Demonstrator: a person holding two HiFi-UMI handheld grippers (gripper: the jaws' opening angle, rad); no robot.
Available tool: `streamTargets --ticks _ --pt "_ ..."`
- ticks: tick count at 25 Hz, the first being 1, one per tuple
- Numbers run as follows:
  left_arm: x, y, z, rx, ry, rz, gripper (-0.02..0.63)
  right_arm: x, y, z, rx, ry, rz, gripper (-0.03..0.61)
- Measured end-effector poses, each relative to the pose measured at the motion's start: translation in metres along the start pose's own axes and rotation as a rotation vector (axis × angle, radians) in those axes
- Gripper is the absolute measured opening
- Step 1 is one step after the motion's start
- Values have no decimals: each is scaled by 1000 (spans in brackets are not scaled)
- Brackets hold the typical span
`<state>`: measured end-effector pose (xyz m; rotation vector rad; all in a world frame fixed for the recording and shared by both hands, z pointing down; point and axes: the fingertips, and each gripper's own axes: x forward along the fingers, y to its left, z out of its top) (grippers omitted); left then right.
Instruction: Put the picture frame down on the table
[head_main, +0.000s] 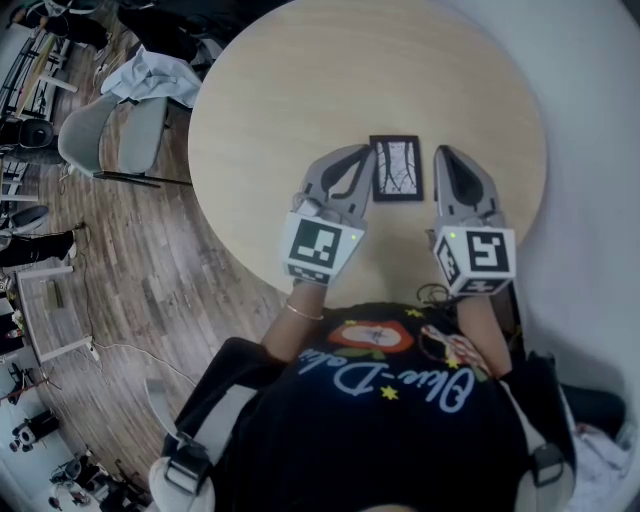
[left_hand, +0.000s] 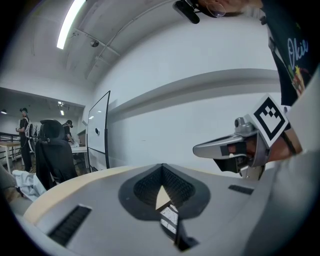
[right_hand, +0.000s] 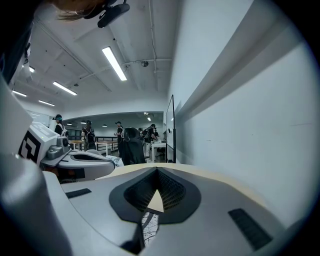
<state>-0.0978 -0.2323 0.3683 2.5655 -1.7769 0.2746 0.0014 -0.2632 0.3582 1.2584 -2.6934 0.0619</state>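
A small black picture frame (head_main: 397, 168) with a pale branch print lies flat on the round light-wood table (head_main: 300, 90). It lies between my two grippers. My left gripper (head_main: 362, 156) rests just left of the frame with its jaws shut and nothing held. My right gripper (head_main: 446, 156) sits a little to the frame's right, also shut and empty. In the left gripper view the closed jaws (left_hand: 161, 167) fill the foreground, and a strip of the frame (left_hand: 170, 217) shows beneath them. The right gripper view shows its closed jaws (right_hand: 156, 171) above the frame's print (right_hand: 148, 222).
A grey chair (head_main: 110, 130) draped with a pale cloth (head_main: 150, 75) stands left of the table on the wooden floor. A white wall runs along the right side. Several people (right_hand: 87, 132) and desks are far off across the room.
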Motion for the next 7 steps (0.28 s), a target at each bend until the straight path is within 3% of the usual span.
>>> streamTargets --ticks 7 --pt "2 1 1 0 -1 -1 0 1 0 -2 22 15 -7 -5"
